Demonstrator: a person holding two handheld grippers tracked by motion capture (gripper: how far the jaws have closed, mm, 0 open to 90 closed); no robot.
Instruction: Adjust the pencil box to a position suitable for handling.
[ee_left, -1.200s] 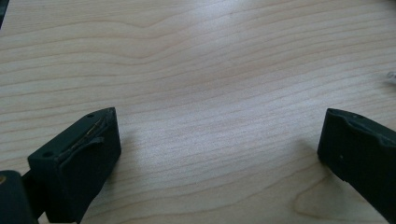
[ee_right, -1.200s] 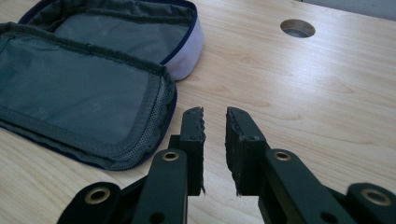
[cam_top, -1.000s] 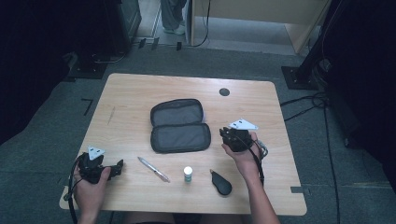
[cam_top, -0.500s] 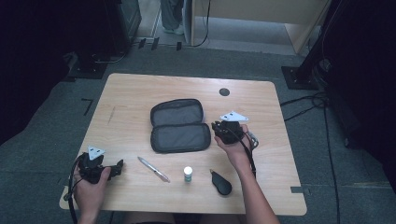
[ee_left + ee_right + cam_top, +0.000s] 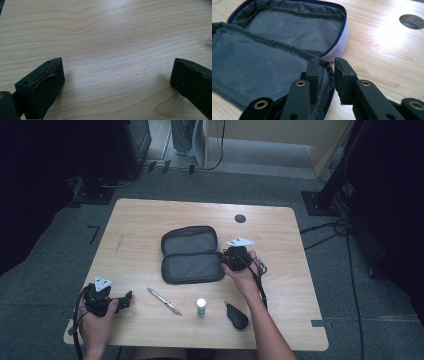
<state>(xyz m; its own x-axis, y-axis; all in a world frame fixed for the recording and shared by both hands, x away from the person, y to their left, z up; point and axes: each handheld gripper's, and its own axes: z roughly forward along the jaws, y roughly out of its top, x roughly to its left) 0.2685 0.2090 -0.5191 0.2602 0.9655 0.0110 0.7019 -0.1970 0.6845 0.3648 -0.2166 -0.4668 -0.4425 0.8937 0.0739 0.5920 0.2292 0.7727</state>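
Right claw [image 5: 325, 72]: we see its jaws astride the near right rim of the pouch [image 5: 274, 50], one jaw inside against the lining, the other outside with a gap to the wall; they have just been opening, so we read the rim as between them but no longer pinched.
Left claw [image 5: 116, 80]: jaws spread wide with nothing between them, resting low over bare wood near the front left corner of the tabletop [image 5: 150, 220].
Pouch: lies unzipped and flat near the middle of the tabletop, both grey-lined halves up and bare.
Step in hand: we judge the pouch is being set in place, the right claw letting go of its rim.
Next move: we would lift the right claw clear of the rim, then go for one of the items along the front edge, namely the pen [image 5: 164, 301], the small white-capped bottle [image 5: 201, 306] or the dark oval thing [image 5: 237, 316].
Hard to make out: what the dark oval thing is; the bottle's label; the zip on the pouch's near edge, hidden behind our jaws.
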